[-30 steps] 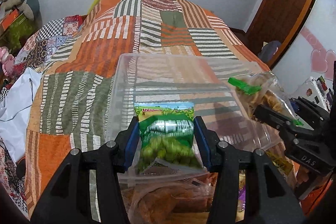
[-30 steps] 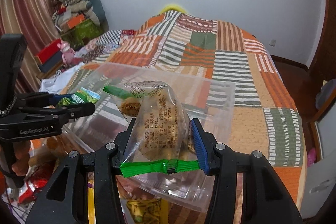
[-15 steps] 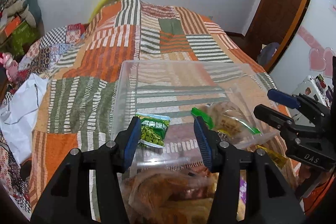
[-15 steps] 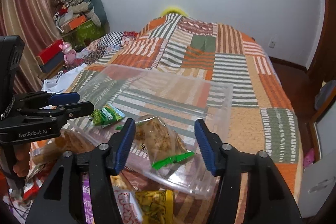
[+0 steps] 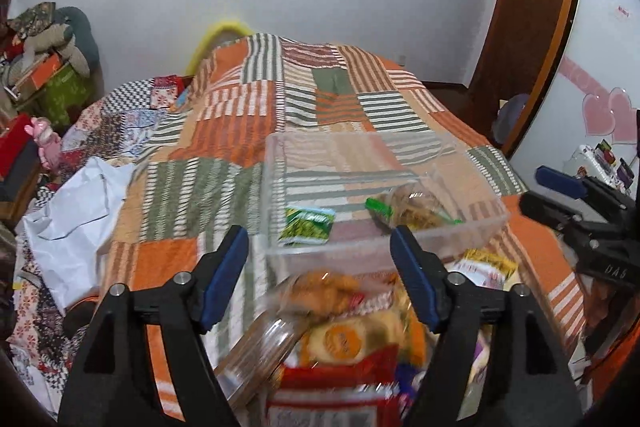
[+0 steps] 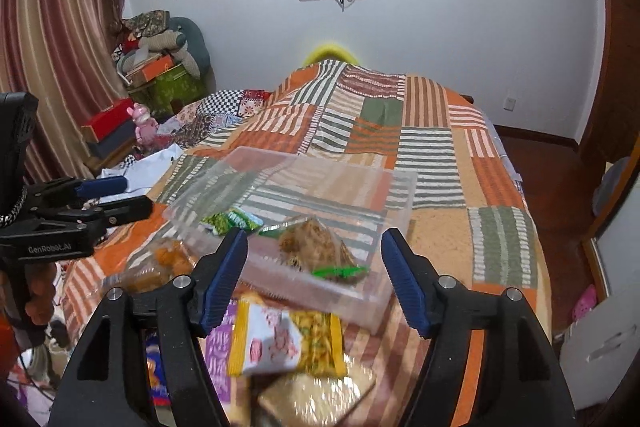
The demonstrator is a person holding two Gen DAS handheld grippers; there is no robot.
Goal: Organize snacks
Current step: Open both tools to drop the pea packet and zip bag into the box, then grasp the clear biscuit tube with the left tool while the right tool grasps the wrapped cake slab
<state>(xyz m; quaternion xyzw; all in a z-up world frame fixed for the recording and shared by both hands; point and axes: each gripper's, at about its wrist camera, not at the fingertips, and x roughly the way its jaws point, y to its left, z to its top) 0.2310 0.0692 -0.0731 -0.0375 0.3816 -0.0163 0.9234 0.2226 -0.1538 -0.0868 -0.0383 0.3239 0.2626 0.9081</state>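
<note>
A clear plastic bin (image 5: pixel 472 227) (image 6: pixel 394 223) sits on the patchwork bed. Inside it lie a small green snack packet (image 5: pixel 307 225) (image 6: pixel 228 221) and a clear bag of brown snacks with a green seal (image 5: pixel 412 211) (image 6: pixel 316 251). My left gripper (image 5: pixel 320 275) hangs above the near rim with its jaws opening and nothing between them. My right gripper (image 6: pixel 314 277) is likewise opening, empty, just short of the bin. A heap of loose snack packs (image 5: pixel 344 339) (image 6: pixel 280 343) lies at the near edge under both grippers.
The quilt (image 5: pixel 248 131) stretches far behind the bin. White cloth (image 5: pixel 76 211) and clutter lie at the left bedside. A wooden door (image 5: pixel 528 19) stands at the right. A hand (image 6: pixel 38 295) holds the left gripper's handle.
Both grippers let go of their packets, which now lie in the bin. Both jaws widened and both grippers pulled back and up from the bin.
</note>
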